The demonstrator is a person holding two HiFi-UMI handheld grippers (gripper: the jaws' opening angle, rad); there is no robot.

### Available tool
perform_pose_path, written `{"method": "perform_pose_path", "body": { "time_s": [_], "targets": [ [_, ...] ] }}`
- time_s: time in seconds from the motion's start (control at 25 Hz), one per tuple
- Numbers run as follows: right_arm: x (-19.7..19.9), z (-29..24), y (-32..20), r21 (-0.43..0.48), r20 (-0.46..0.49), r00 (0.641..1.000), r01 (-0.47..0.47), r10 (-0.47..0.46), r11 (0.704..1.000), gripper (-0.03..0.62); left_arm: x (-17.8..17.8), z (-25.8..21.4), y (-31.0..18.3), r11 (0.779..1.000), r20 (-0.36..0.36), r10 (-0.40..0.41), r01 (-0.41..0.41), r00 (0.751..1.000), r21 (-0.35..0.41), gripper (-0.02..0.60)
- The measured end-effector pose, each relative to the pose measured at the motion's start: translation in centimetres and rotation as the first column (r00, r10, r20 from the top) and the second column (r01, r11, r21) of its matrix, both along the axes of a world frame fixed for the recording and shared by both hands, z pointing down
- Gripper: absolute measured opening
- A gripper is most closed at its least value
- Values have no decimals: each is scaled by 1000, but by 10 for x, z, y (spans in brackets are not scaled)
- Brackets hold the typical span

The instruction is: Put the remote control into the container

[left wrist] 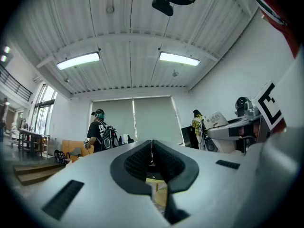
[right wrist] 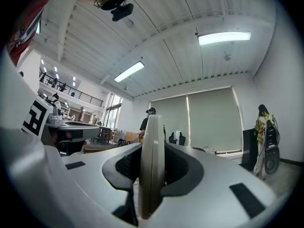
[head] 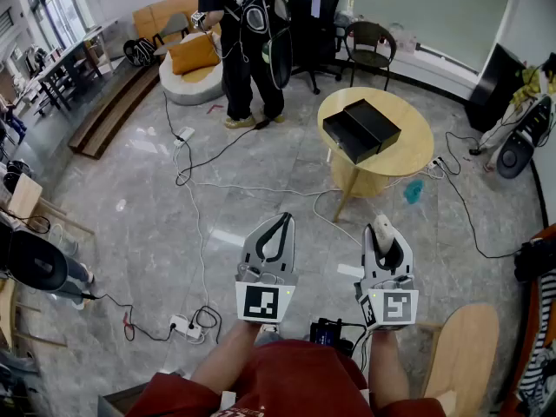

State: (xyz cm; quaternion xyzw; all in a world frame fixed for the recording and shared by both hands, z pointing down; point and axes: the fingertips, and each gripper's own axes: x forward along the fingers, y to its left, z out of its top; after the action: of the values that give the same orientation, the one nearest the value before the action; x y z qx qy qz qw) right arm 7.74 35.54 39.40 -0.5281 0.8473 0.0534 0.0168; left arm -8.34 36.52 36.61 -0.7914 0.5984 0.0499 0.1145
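Note:
My right gripper [head: 383, 233] is shut on a slim white remote control [head: 383, 234], which stands on edge between the jaws [right wrist: 151, 165] and sticks out past their tips. My left gripper [head: 278, 231] is shut with nothing in it; its jaws meet in the left gripper view [left wrist: 152, 151]. Both grippers hang over the floor in front of my knees. The container is a black open box [head: 360, 129] with its lid beside it, on a round wooden table [head: 408, 165] about a step ahead and slightly right of the right gripper.
White and black cables [head: 195, 207] and power strips [head: 187, 326] lie across the grey tiled floor. A person in black [head: 243, 33] stands at the back by office chairs [head: 369, 46]. A wooden stool [head: 465, 341] is at my right.

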Motion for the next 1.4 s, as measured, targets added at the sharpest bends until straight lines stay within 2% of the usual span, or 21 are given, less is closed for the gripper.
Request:
{"method": "perform_pose_path", "body": {
  "time_s": [0.2, 0.36, 0.84, 1.08, 1.4],
  "targets": [
    [29, -1, -1, -5, 8, 1000, -6, 6, 1000, 119, 30, -1, -1, 1000, 6, -3, 3, 1000, 2, 17],
    [52, 5, -2, -14, 16, 1000, -3, 3, 1000, 119, 54, 6, -2, 1000, -17, -1, 1, 1000, -28, 17],
    [121, 29, -3, -77, 63, 998, 30, -25, 997, 120, 126, 17, -4, 997, 9, 2, -1, 1000, -77, 17],
    [127, 38, -9, -110, 131, 990, 61, -47, 992, 120, 134, 28, -10, 995, 12, 6, -5, 1000, -97, 17],
    [111, 37, -53, -109, 34, 998, 51, -47, 993, 120, 119, 42, -63, 994, -7, 10, -11, 1000, -112, 17]
  ]
}}
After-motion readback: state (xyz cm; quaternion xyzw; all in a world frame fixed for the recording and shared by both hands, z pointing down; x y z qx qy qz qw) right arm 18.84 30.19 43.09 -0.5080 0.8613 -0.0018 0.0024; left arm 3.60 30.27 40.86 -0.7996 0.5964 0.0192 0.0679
